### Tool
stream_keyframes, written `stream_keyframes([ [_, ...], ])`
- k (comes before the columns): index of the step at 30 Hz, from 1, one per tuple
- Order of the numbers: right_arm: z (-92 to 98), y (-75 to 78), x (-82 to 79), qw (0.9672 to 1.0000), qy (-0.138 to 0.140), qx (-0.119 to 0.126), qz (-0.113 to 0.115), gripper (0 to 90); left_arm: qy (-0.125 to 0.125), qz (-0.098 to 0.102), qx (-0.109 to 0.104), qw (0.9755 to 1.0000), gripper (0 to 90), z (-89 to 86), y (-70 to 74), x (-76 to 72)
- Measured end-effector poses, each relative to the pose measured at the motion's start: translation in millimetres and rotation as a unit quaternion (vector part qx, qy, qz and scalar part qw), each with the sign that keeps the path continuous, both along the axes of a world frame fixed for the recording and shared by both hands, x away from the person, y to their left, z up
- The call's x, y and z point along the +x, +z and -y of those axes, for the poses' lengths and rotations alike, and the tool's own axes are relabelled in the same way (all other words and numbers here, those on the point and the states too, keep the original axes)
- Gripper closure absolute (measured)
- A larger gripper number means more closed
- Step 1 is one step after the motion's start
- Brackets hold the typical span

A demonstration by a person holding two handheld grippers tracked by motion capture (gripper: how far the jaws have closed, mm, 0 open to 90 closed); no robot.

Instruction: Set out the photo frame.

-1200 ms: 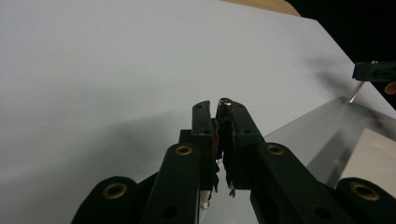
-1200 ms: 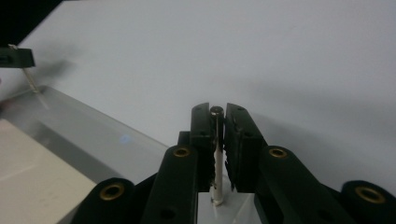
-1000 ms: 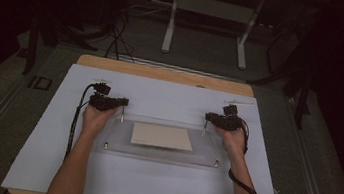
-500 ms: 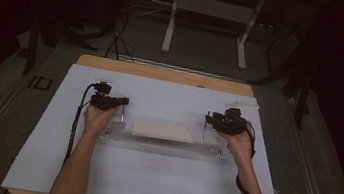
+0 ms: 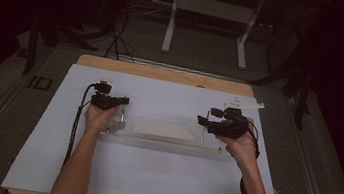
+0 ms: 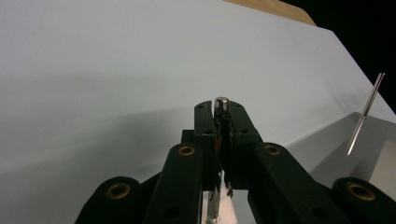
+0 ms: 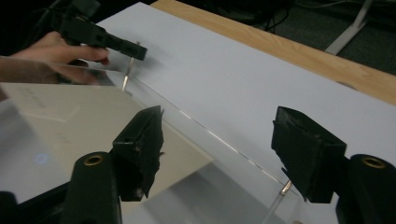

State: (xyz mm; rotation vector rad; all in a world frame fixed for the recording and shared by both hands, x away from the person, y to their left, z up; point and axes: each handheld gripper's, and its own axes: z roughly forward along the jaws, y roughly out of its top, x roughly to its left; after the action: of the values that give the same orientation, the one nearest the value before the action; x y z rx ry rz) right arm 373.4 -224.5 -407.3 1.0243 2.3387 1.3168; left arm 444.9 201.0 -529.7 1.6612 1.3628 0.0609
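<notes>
Holding on one side only is the main hazard. The left hand-held gripper point(image 6: 220, 107) is clamped tight on the left metal pin point(image 6: 221, 101) of the clear plate point(image 5: 164, 140). The right hand-held gripper point(image 7: 217, 126) has just been opening; its jaws stand wide apart with nothing between them, above the right metal pin point(image 7: 284, 189).

- Plate position: it lies across the middle of the counter point(image 5: 149, 175), between the two hands, with the tan sheet point(image 5: 163, 128) at its centre.
- Risk 1: any lift or twist from the left side alone would probably pivot the plate about that pin and drag its free end across the counter.
- Risk 2: a tilt could let the tan sheet slide off centre.
- Risk 3: the smooth pin could slip down through the clamped jaws.
- Risk 4: the open right jaws could knock the right pin on the way back in.

Not determinable:
- whether the tan sheet lies on the plate or under it;
- whether the plate rests flat or slightly raised, because its clear edges are faint;
- how the pins are seated at their bases.
</notes>
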Motion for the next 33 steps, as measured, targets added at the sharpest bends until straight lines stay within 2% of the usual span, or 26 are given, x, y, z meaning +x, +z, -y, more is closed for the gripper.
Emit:
stream_keyframes([
  [6, -8.6, 16.8, -18.8, 0.9997, 0.003, -0.012, 0.022, 33.8, 0.005, -0.004, -0.004, 1.0, 85.3, 0.4, -0.8, 1.1],
  [11, -8.0, 24.3, -34.5, 0.9994, 0.005, -0.009, 0.033, 33.9, 0.005, -0.006, -0.006, 1.0, 85.4, 0.2, -1.0, 1.3],
  [14, -9.0, 27.2, -43.7, 0.9989, 0.016, -0.008, 0.043, 36.4, 0.009, -0.008, -0.01, 0.9999, 85.3, 0.5, -1.7, 2.0],
  [15, -9.8, 28.2, -47.8, 0.9986, 0.02, -0.009, 0.049, 39.9, 0.01, -0.008, -0.01, 0.9999, 85.4, 0.5, -1.8, 2.0],
  [19, -12.8, 29.6, -59.1, 0.9978, 0.039, -0.004, 0.053, 44.0, 0.01, -0.008, -0.011, 0.9999, 85.4, 0.4, -1.9, 2.1],
  [26, -19.3, 29.0, -74.2, 0.9964, 0.059, -0.001, 0.061, 44.6, 0.011, -0.012, -0.009, 0.9998, 85.4, 0.4, -1.7, 2.7],
  [28, -21.4, 29.1, -79.5, 0.9957, 0.064, -0.002, 0.067, 46.3, 0.011, -0.012, -0.01, 0.9998, 85.3, 0.4, -1.9, 2.9],
  [29, -23.1, 28.7, -83.5, 0.9952, 0.068, -0.004, 0.071, 49.9, 0.012, -0.013, -0.011, 0.9998, 85.3, 0.5, -2.0, 3.2],
  [33, -24.1, 27.5, -86.7, 0.9944, 0.072, -0.003, 0.077, 54.9, 0.015, -0.016, -0.013, 0.9997, 85.4, 0.7, -2.3, 3.8],
])
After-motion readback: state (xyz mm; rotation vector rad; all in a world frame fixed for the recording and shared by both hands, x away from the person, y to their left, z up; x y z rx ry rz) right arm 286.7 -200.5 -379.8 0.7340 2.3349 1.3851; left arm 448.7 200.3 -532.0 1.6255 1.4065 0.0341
